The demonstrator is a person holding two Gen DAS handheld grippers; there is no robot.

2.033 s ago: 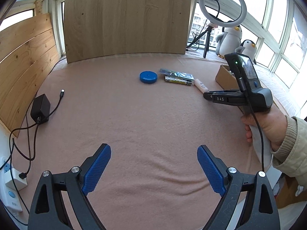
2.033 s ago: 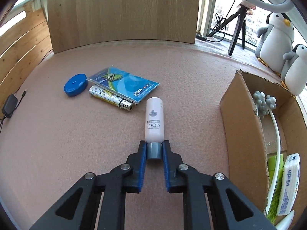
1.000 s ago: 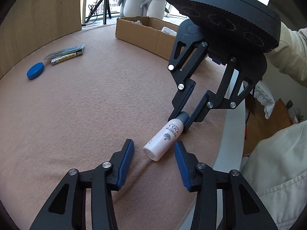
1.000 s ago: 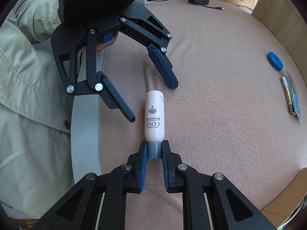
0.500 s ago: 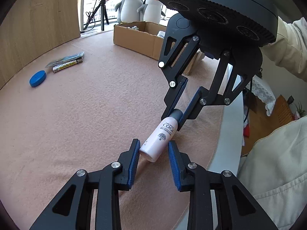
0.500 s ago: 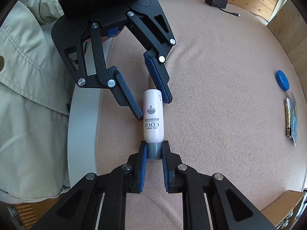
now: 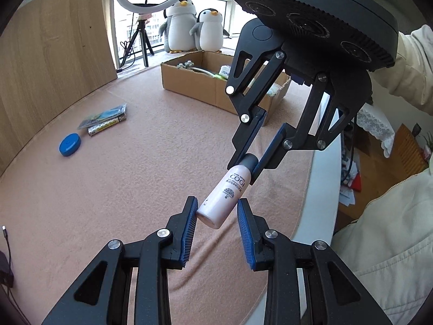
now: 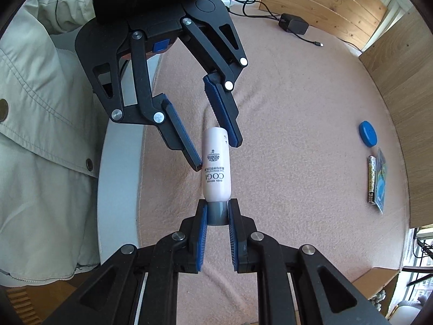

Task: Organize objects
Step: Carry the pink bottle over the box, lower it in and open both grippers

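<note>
A pale pink COGI bottle with a grey cap is held in the air over the pink cloth near the table's front edge. My right gripper is shut on its grey cap. My left gripper faces it from the other side, its blue pads straddling the bottle's base; the left pad touches it, and a small gap shows at the right pad. In the right wrist view the bottle points away, with the left gripper around its far end.
An open cardboard box with items inside stands at the back. A blue round disc, a lighter and a flat packet lie on the cloth. A charger with cable lies by the wooden wall.
The right gripper lifted the bottle and carried it to the front edge, facing the left gripper. The left gripper closed in from wide open until its pads straddle the bottle's base.
</note>
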